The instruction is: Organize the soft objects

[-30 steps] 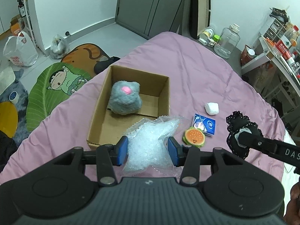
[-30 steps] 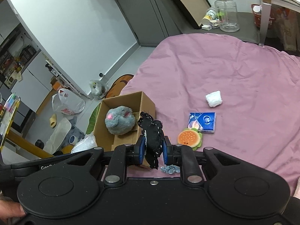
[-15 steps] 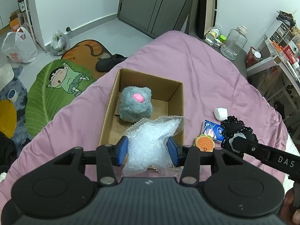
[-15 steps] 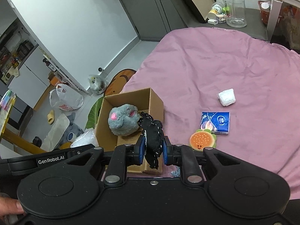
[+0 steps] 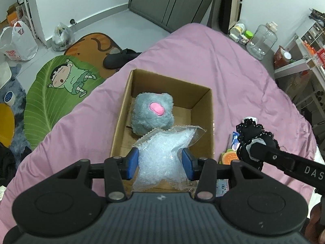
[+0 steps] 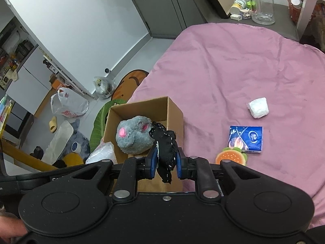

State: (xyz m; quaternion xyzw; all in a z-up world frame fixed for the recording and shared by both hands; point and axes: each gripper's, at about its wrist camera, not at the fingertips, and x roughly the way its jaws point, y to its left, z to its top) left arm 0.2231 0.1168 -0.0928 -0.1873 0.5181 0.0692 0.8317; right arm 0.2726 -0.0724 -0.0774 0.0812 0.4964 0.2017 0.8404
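Left gripper [image 5: 160, 163]: we see its blue pads pinching a clear star-shaped bag of white beads [image 5: 163, 154], held over the near end of the cardboard box [image 5: 203, 126].
Right gripper [image 6: 167, 162]: pressed on a black lace-edged fabric piece [image 6: 165, 148], at the box's near right corner.
Box edges: open-topped on the pink bedcover [image 6: 233, 65], near the bed's left edge; its right and near floor looks bare.
Inside the box: a grey plush toy [image 5: 152, 113] fills the far left part.
Open room: we find wide bare cover far and right of the box.
Only in the right view: a white wad [image 6: 258, 107] and the whole blue tissue pack [image 6: 245, 139], well apart from the box.
Only in the left view: the cartoon leaf mat [image 5: 59, 93] on the floor, left of the bed.
In the way: the burger-shaped toy [image 6: 231, 158] lies just right of the box, near the pack.
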